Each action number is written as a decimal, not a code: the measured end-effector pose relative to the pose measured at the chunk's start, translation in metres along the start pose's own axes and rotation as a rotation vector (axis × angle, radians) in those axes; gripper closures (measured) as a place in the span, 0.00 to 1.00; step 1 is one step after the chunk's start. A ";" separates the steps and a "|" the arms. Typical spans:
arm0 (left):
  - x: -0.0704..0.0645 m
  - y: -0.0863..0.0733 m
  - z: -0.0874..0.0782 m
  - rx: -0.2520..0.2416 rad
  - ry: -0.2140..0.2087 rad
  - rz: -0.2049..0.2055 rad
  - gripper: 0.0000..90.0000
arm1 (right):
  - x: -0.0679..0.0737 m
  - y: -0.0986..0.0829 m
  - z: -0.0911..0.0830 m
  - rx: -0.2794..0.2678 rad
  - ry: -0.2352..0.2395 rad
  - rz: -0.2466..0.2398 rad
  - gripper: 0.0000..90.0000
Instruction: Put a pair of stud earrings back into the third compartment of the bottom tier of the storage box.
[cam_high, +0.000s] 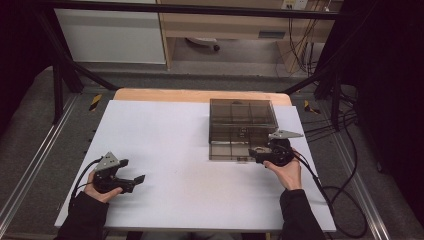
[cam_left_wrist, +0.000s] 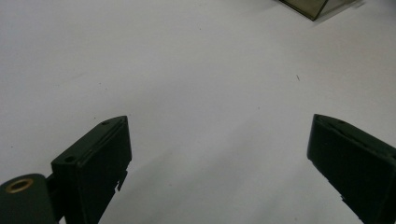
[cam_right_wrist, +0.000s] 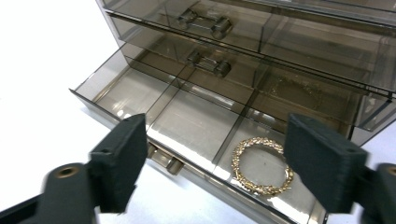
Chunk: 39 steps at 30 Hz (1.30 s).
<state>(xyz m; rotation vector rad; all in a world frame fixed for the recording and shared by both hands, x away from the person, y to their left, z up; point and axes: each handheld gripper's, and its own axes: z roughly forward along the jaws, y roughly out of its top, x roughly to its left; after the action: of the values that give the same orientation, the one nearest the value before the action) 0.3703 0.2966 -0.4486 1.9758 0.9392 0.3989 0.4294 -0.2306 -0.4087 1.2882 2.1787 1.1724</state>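
white table (cam_high: 175, 150), black frame (cam_high: 60, 55), cables (cam_high: 350, 150)

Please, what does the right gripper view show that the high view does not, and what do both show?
Right gripper view alone: a gold bracelet lying in one compartment of the pulled-out bottom drawer, and the drawer handles. High view alone: the left gripper, open, apart from the organizer, and the person's sleeves. Both: the smoky transparent drawer organizer on the white table, and the open right gripper at its front.
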 end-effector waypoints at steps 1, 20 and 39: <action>0.000 0.000 0.000 0.000 0.000 0.000 0.07 | 0.001 0.000 -0.001 -0.003 0.004 0.001 0.22; 0.000 0.000 0.000 0.000 -0.001 0.000 0.07 | 0.014 -0.009 -0.006 0.006 0.037 -0.038 0.02; 0.000 0.000 0.000 0.001 -0.001 0.002 0.07 | 0.018 -0.021 -0.009 0.002 0.051 -0.041 0.02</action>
<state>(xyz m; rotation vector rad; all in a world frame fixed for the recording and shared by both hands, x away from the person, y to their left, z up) 0.3703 0.2967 -0.4486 1.9781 0.9371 0.3979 0.4025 -0.2245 -0.4185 1.2209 2.2318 1.2001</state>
